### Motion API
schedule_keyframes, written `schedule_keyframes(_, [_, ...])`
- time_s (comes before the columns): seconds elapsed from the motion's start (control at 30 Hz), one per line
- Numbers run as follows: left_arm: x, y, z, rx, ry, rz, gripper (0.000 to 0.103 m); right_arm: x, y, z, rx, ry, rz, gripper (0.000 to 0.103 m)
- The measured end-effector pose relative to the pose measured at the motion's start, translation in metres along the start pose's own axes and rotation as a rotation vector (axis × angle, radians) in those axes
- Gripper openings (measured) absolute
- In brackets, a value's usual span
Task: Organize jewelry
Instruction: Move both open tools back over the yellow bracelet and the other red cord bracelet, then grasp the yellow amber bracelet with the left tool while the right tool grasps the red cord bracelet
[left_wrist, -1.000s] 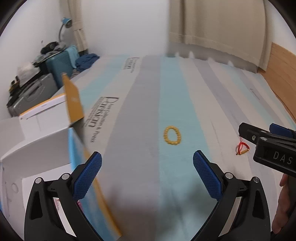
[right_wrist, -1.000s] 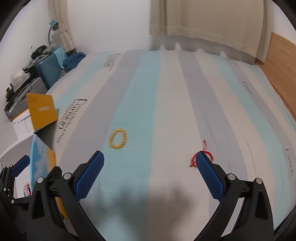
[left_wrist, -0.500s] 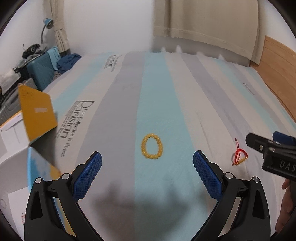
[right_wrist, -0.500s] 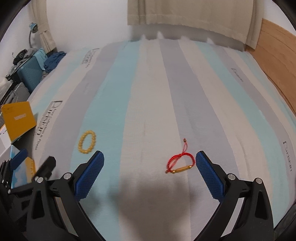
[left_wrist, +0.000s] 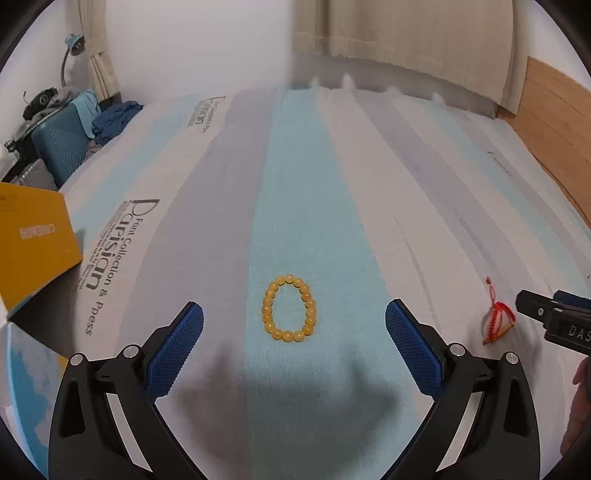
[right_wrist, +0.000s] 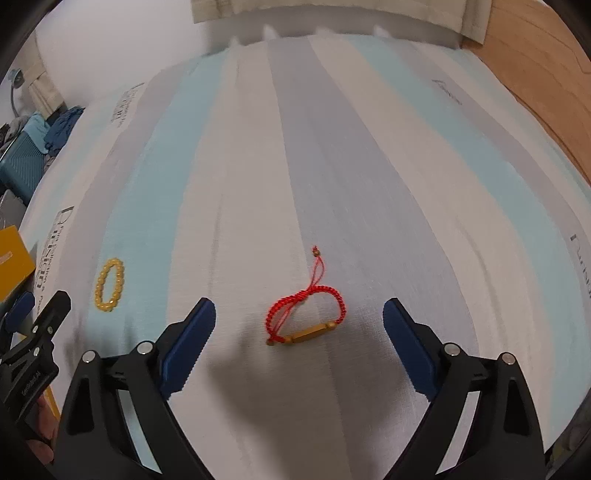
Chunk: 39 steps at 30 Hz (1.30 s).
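Yellow beads form a closed bracelet (left_wrist: 289, 313) lying flat on the striped bedsheet (left_wrist: 314, 166), seen from the left wrist between the widely spread pads of the left gripper (left_wrist: 293, 347), which touch nothing. An orange box (left_wrist: 33, 240) is seen at the sheet's left edge.

From the right wrist, a red cord bracelet (right_wrist: 304, 315) with a gold bar is framed between the right gripper (right_wrist: 299, 343), whose jaws have just been closing slightly yet stand wide, untouched by the cord. If the pads are shut too high, the thin cord could be missed; too low, and sheet fabric could be pinched.
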<state>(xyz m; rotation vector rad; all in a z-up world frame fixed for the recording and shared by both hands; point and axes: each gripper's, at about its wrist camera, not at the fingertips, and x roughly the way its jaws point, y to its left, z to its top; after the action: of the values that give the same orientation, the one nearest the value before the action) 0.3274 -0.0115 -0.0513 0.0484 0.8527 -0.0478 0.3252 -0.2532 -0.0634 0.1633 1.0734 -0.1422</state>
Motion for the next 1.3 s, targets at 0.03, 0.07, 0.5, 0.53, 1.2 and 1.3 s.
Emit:
schedule_keyframes(0.03, [0.004,0.000,0.000,0.003,0.005,0.001,0.097,0.002,-0.002,0.000,0.003,0.004,-0.003,0.088])
schedule_keyframes(0.07, [0.010,0.000,0.000,0.007,0.014,0.001,0.097,0.005,-0.004,0.000,0.006,0.009,-0.004,0.088])
schedule_keyframes(0.5, [0.069,0.010,-0.006,-0.004,0.091,0.012,0.097,0.036,-0.018,-0.003,0.023,0.071,-0.023,0.077])
schedule_keyframes(0.53, [0.072,0.010,-0.007,-0.004,0.093,0.007,0.097,0.038,-0.019,-0.003,0.024,0.077,-0.025,0.076])
schedule_keyframes(1.2, [0.096,0.017,-0.017,-0.024,0.144,0.006,0.058,0.063,-0.016,-0.012,0.029,0.148,-0.003,0.046])
schedule_keyframes(1.3, [0.095,0.012,-0.018,-0.005,0.148,0.008,0.047,0.063,-0.015,-0.012,0.026,0.150,0.001,0.038])
